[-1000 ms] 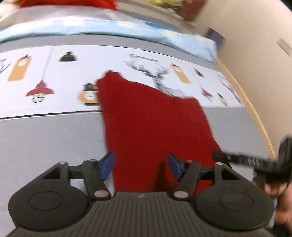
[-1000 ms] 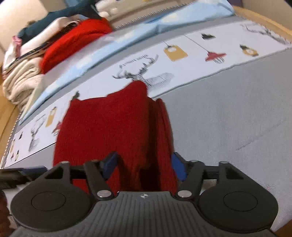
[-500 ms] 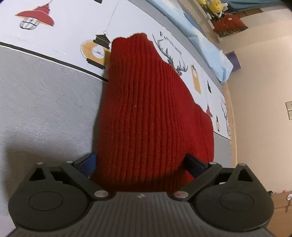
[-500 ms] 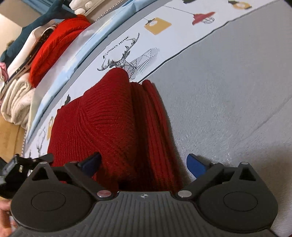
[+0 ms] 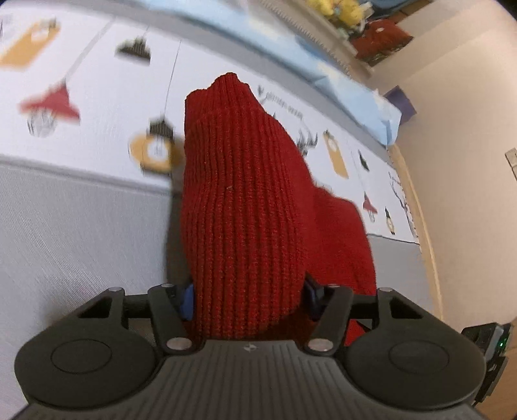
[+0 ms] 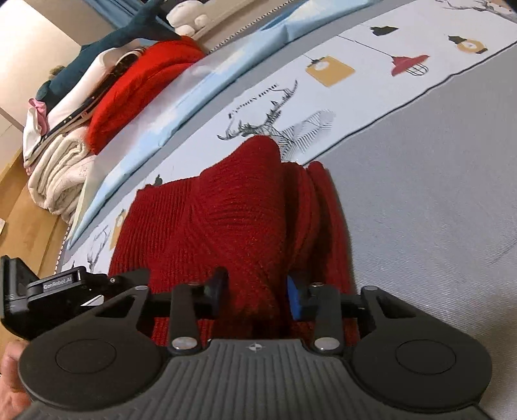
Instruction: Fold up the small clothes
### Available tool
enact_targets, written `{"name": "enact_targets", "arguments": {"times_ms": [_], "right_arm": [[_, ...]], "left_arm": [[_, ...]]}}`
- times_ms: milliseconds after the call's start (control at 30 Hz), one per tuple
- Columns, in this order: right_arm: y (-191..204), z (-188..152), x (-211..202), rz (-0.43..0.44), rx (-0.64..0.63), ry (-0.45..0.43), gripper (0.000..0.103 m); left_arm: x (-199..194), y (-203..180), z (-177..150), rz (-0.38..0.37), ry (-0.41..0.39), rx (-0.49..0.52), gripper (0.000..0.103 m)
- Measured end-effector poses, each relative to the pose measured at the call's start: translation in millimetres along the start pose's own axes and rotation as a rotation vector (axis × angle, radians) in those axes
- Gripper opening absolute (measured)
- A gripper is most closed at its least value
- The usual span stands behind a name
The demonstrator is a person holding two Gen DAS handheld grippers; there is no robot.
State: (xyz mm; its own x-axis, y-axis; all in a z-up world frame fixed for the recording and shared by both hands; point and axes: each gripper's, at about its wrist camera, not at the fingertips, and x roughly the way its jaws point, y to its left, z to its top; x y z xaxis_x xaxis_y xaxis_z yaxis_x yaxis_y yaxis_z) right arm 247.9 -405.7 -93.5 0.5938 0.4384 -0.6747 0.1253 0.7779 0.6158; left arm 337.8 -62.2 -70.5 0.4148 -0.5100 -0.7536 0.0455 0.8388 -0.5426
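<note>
Both grippers clamp bunched red ribbed knit (image 5: pixel 245 206), lifted.

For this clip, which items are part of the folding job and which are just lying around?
In the job:
- red knit garment
- left gripper, jaws closed on it
- right gripper, jaws closed on it

Lying about:
- pile of clothes at the bed's edge
- light blue sheet
- printed bedspread
- yellow plush toys on the shelf

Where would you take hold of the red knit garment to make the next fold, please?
Probably at its near edge, from the front, one corner each. The red knit garment lies lengthwise away from both grippers, and the left gripper and right gripper already pinch bunched knit there, so lifting would carry that edge forward.
</note>
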Motion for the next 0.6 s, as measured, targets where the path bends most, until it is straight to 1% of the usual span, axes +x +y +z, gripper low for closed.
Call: {"name": "enact_targets", "arguments": {"times_ms": [100,200,300,400,467,500,533,567,600], "right_arm": [[18,0,8,0.018,-0.022,-0.018,0.032],[43,0,22,0.052,-0.037,-0.033,0.031],[73,-2,37,0.093,-0.069,-0.055,0.03],[103,-4,48,0.126,-0.103,-0.076,0.03],[123,-5,55,0.138,-0.13,-0.097,0.03],[132,-7,58,0.133,-0.151,-0.107,0.03],[141,-9,62,0.119,-0.183,-0.112,0.031],[150,-12,66,0.084,-0.227,-0.117,0.037],[157,-16,72,0.034,-0.273,-0.114,0.039]], "left_arm": [[-27,-2,8,0.038,-0.074,0.073,0.065],[-56,7,20,0.07,-0.136,0.104,0.065],[-81,24,30,0.098,-0.188,0.096,0.066],[-101,46,38,0.133,-0.223,0.076,0.066],[-109,60,42,0.153,-0.246,0.048,0.071],[-112,67,43,0.174,-0.253,0.034,0.073],[-115,73,43,0.214,-0.259,0.019,0.074],[-120,80,43,0.249,-0.267,0.013,0.073],[-124,84,41,0.274,-0.269,0.018,0.073]]}}
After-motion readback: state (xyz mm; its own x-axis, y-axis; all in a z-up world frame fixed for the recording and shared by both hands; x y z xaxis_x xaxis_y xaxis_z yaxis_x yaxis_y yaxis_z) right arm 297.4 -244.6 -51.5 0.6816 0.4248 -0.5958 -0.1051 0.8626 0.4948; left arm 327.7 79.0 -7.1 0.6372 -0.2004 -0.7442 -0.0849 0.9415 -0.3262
